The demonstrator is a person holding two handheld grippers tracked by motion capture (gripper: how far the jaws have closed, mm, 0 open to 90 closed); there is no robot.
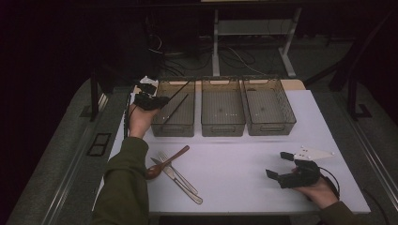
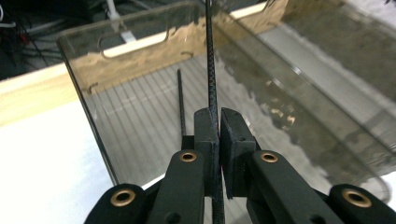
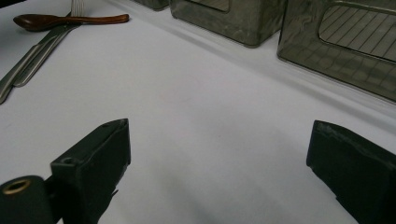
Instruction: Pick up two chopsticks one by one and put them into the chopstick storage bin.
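High view: right claw (image 1: pixel 278 165) near desk (image 1: pixel 234 164) front right corner, jaws wide apart, nothing between them, hovering just over bare surface. Front left: wooden spoon (image 1: pixel 164 161), fork (image 1: pixel 176 171), knife (image 1: pixel 180 183) lying crossed in heap. Farther back, left claw (image 1: pixel 159 101) over left bin (image 1: pixel 174 108) near back left corner, jaws clamped tight on black chopstick (image 2: pixel 210 60). Second chopstick (image 2: pixel 180 100) already inside same bin. Middle bin (image 1: pixel 222 107), right bin (image 1: pixel 268 105) alongside along back edge.

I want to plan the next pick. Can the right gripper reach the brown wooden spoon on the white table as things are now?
Probably yes. The right gripper is open and holds nothing, and bare white table lies between it and the brown wooden spoon. The spoon lies across a metal fork and knife, which might get nudged.
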